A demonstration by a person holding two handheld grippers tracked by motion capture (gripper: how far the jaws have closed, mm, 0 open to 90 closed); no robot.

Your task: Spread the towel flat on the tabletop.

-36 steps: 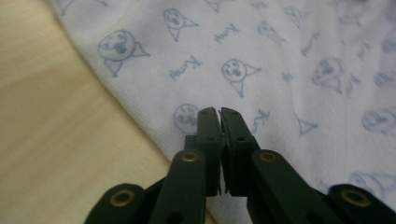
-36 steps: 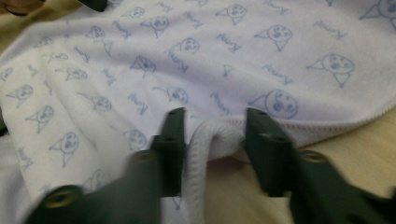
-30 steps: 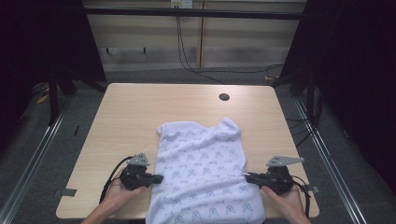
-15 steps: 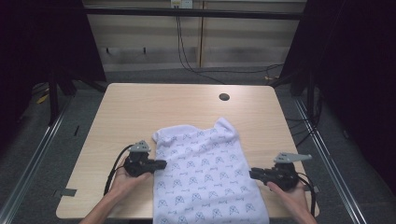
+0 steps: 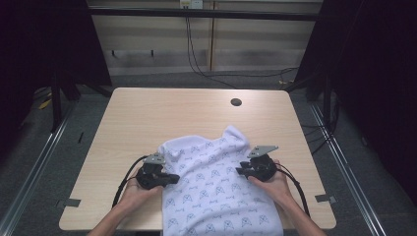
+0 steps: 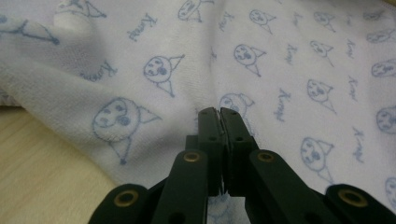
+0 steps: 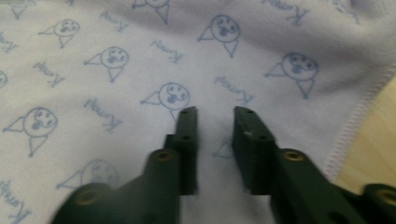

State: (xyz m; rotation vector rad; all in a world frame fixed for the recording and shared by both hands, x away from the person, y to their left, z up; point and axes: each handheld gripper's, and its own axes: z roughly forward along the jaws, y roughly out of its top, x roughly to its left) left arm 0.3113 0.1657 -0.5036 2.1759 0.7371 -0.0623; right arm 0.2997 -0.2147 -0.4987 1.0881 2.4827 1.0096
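Since a second ago both claws moved inward onto the towel (image 5: 216, 191), now bunched nearer the tabletop (image 5: 162, 118) front edge. Left claw (image 5: 169, 179) clenched, whether pinching cloth unclear; right claw (image 5: 241, 171) released. Flattening or folding looks barely begun.

One towel (image 5: 216, 191) on one worktop (image 5: 147, 118); two grippers, left (image 5: 173, 179), right (image 5: 239, 171); one hole (image 5: 236, 102), possibly grommet.

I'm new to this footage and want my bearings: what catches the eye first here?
A white towel printed with small blue cartoon faces lies on the near half of the wooden table, hanging over its front edge. The left gripper sits at its left edge with jaws shut, the right gripper at its right edge with jaws apart.
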